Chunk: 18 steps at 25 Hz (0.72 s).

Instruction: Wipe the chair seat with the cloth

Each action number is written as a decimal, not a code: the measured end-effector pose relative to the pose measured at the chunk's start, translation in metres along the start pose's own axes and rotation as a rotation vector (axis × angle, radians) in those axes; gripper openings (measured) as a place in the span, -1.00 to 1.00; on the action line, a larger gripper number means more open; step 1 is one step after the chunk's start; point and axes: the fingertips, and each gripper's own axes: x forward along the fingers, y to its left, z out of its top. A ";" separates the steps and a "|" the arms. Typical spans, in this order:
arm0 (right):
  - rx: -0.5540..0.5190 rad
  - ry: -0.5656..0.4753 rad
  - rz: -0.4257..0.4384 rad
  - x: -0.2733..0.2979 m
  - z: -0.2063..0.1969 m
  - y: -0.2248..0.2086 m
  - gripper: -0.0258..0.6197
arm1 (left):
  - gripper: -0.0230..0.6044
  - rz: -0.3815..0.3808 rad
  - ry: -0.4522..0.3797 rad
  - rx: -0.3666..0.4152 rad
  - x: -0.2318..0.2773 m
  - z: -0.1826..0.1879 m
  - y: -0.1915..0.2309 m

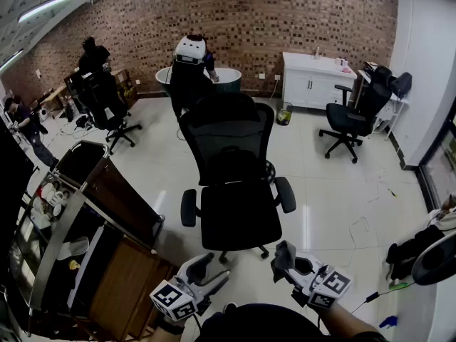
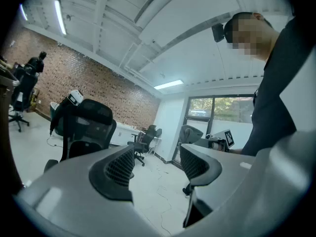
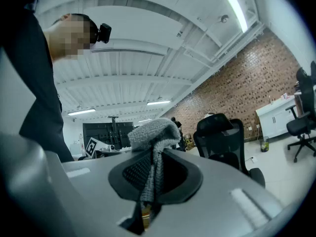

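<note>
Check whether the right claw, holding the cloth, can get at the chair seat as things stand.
Probably yes: the right claw, shut on the cloth, hangs just in front of the chair seat, with only bare floor between them.

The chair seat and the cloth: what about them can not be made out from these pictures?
Chair seat, head view: black and small, so any dirt on it does not show.
Chair seat, right gripper view: hidden behind the right gripper; only the backrest shows.
Cloth, right gripper view: its lower part is hidden between the shut jaws, so its full size is unknown.
Cloth, head view: too small to make out.
</note>
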 end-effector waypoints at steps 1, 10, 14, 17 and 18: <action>0.002 0.000 0.004 -0.001 -0.001 -0.001 -0.83 | 0.08 0.001 -0.003 0.001 0.001 -0.002 0.000; 0.029 0.028 0.022 0.002 -0.017 -0.020 -0.83 | 0.08 0.033 -0.008 -0.028 0.012 -0.018 0.005; 0.029 0.044 0.041 0.023 -0.020 -0.030 -0.83 | 0.09 0.070 -0.004 -0.049 0.014 -0.019 0.030; 0.023 0.049 0.045 0.049 -0.019 -0.045 -0.83 | 0.09 0.077 -0.011 -0.061 0.023 -0.016 0.059; 0.018 0.049 0.044 0.059 -0.018 -0.052 -0.83 | 0.09 0.072 -0.010 -0.063 0.028 -0.015 0.068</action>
